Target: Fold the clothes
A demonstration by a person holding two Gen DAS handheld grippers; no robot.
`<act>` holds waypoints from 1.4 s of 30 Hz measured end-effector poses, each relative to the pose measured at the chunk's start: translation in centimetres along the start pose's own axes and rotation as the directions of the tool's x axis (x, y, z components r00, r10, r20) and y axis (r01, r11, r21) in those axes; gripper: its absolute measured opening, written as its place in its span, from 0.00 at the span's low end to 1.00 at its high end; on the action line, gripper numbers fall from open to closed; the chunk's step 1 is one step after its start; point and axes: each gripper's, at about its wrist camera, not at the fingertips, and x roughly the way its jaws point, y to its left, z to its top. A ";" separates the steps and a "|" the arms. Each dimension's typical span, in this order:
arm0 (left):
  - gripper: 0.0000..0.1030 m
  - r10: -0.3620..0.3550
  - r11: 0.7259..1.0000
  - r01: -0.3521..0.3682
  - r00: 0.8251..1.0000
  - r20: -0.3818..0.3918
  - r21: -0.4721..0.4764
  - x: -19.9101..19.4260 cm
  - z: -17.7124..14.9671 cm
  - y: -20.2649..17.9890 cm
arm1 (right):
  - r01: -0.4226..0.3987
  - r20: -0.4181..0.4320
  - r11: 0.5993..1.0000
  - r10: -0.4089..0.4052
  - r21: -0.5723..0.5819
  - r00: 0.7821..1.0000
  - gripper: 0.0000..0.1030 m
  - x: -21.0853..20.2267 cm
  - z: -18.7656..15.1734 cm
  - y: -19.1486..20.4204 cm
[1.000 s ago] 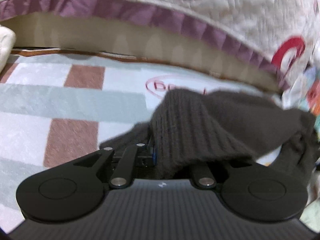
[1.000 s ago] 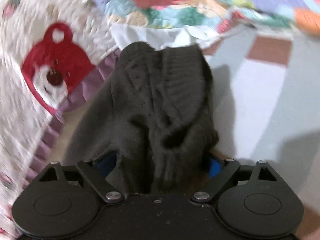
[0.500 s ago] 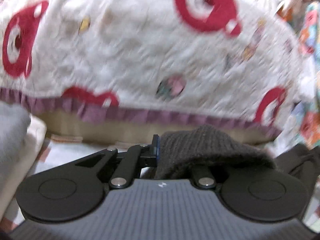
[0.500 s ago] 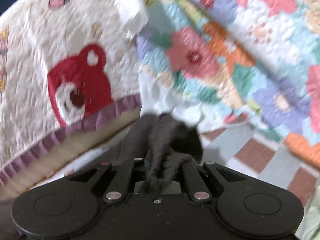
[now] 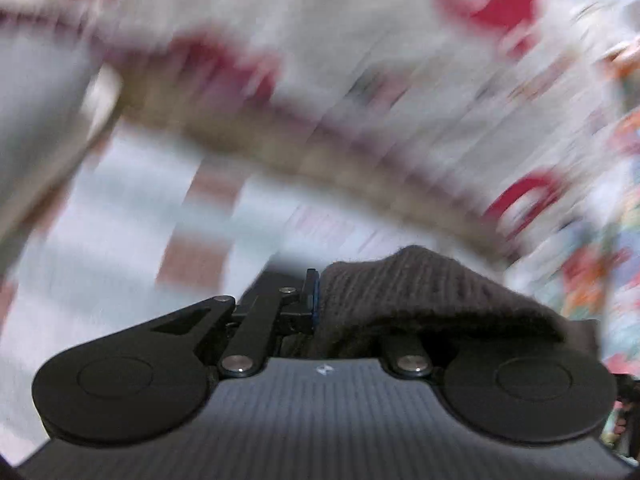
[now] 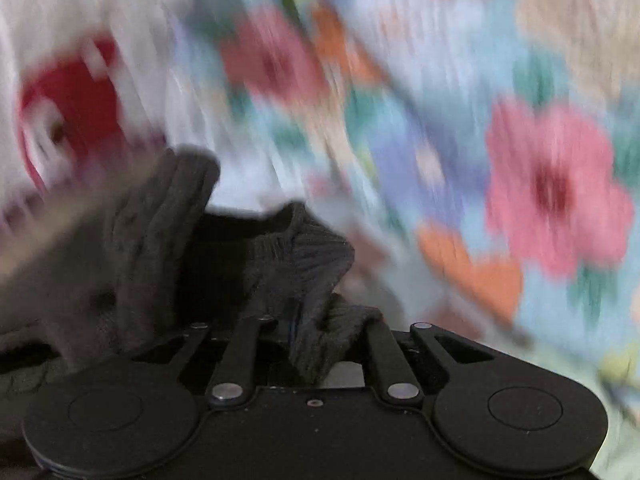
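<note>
A dark grey ribbed knit garment (image 5: 420,296) is held by both grippers. My left gripper (image 5: 320,300) is shut on its edge; the knit drapes over the right finger and hides it. In the right wrist view the same garment (image 6: 152,236) bunches to the left and centre, and my right gripper (image 6: 316,320) is shut on a fold of it. Both views are blurred by motion.
A white quilt with red bear prints and a purple frill (image 5: 360,80) hangs beyond the left gripper, above a checked sheet of pale blue, white and brown (image 5: 140,220). A floral quilt in pink, orange and blue (image 6: 500,160) fills the right wrist view.
Both grippers swung with the garment. The left view first tilted up to the bear quilt, then back down to the checked sheet. The right view turned toward the floral quilt.
</note>
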 end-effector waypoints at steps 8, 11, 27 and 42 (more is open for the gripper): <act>0.09 0.030 0.999 -0.029 0.999 -0.018 0.035 3.2 0.2 0.5 | 0.003 -0.121 0.989 0.016 0.150 0.993 0.52 1.1 -3.7 -2.5; 0.16 0.059 0.998 -0.059 0.998 0.009 0.026 3.0 0.6 1.0 | -0.073 -0.102 0.985 0.089 0.157 0.991 0.52 -0.9 -3.6 -2.2; 0.29 0.051 0.997 -0.053 0.998 0.034 0.058 -0.1 0.1 1.3 | -0.331 -0.264 0.943 0.330 0.044 0.906 0.58 -3.6 -11.2 3.9; 0.51 -0.353 0.903 0.347 0.935 -0.023 0.253 -1.6 -4.0 -8.9 | -0.464 -0.033 0.885 0.463 -0.032 0.886 0.14 -6.3 -4.2 8.8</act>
